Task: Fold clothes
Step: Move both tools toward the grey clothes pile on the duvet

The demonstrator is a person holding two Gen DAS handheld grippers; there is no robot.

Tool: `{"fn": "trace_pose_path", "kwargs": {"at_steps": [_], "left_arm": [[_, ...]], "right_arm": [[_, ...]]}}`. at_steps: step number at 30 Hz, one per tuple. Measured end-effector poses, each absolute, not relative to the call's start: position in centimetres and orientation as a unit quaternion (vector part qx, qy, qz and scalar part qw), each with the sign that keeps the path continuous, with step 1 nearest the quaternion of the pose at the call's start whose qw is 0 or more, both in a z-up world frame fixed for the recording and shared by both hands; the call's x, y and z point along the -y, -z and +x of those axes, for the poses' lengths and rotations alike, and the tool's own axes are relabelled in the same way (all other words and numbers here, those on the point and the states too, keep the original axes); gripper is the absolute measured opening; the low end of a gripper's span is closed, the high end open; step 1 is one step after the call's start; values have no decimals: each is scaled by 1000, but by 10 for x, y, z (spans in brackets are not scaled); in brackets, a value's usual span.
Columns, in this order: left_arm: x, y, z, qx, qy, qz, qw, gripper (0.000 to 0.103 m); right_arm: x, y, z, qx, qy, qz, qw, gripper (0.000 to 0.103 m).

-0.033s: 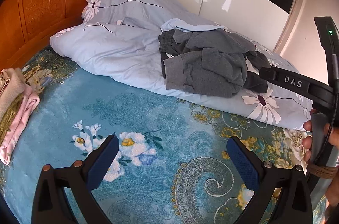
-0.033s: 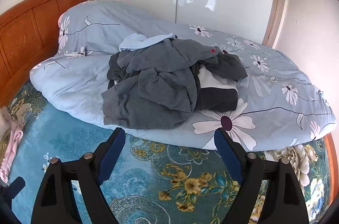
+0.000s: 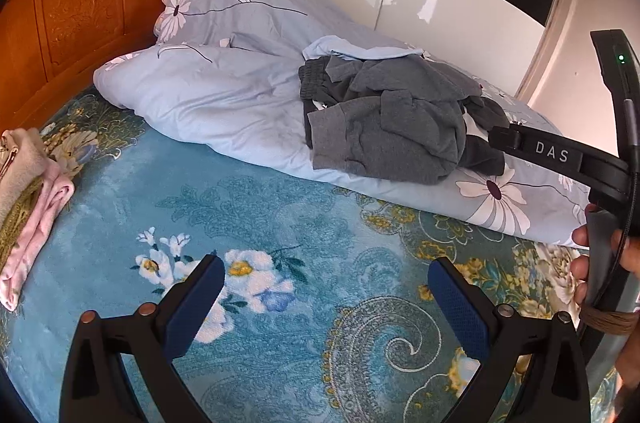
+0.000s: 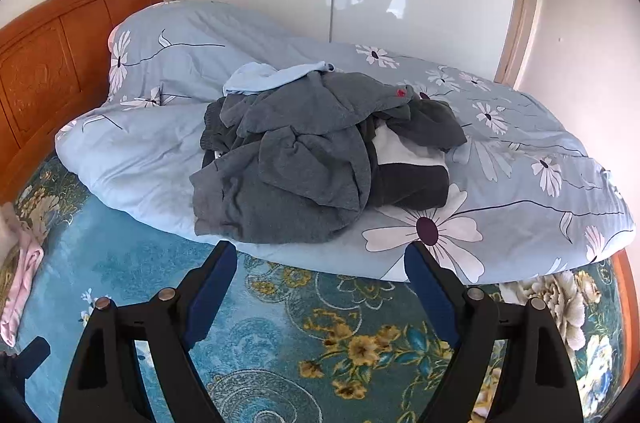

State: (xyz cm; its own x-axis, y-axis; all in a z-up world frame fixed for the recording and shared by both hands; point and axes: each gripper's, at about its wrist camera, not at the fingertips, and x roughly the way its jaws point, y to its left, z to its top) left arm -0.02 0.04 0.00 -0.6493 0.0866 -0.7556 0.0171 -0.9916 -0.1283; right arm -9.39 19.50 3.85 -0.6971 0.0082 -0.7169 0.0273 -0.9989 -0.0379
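Left gripper (image 3: 322, 293) and right gripper (image 4: 320, 277) both gape empty; only the left view shows a hand (image 3: 592, 263) at right; grey clothes (image 4: 304, 159) heap centre-frame.

One crumpled pile of grey clothes (image 4: 296, 167) sits on the bed; how many garments are in it cannot be told, though one pale blue piece (image 4: 272, 77) shows at the top and one white piece (image 4: 404, 149) peeks out at the side. One light blue flowered duvet (image 4: 520, 159) lies under the pile. One teal floral blanket (image 3: 280, 207) covers the mattress. One small stack of folded pink and beige items (image 3: 28, 199) rests near the one wooden headboard (image 3: 80, 7). Two handheld grippers are present: the left gripper (image 3: 326, 297) and the right gripper (image 4: 320, 281), each with two blue-padded fingers. One hand (image 3: 600, 263) is visible.
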Motion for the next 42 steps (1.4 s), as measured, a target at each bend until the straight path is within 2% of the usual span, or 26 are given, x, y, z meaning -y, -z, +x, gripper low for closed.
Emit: {"fn": "trace_pose_path", "kwargs": {"at_steps": [10, 19, 31, 42], "left_arm": [[15, 12, -1, 97, -921, -378, -12, 103], [20, 60, -11, 59, -926, -372, -7, 103], [28, 139, -53, 33, -900, -434, 23, 103], [34, 190, -66, 29, -888, -459, 9, 103]], "right_arm": [[-192, -28, -99, -18, 921, 390, 4, 87], [-180, -12, -96, -27, 921, 387, 0, 87], [-159, 28, -104, -25, 909, 413, -54, 87], [-145, 25, -121, -59, 912, 401, -66, 86]]}}
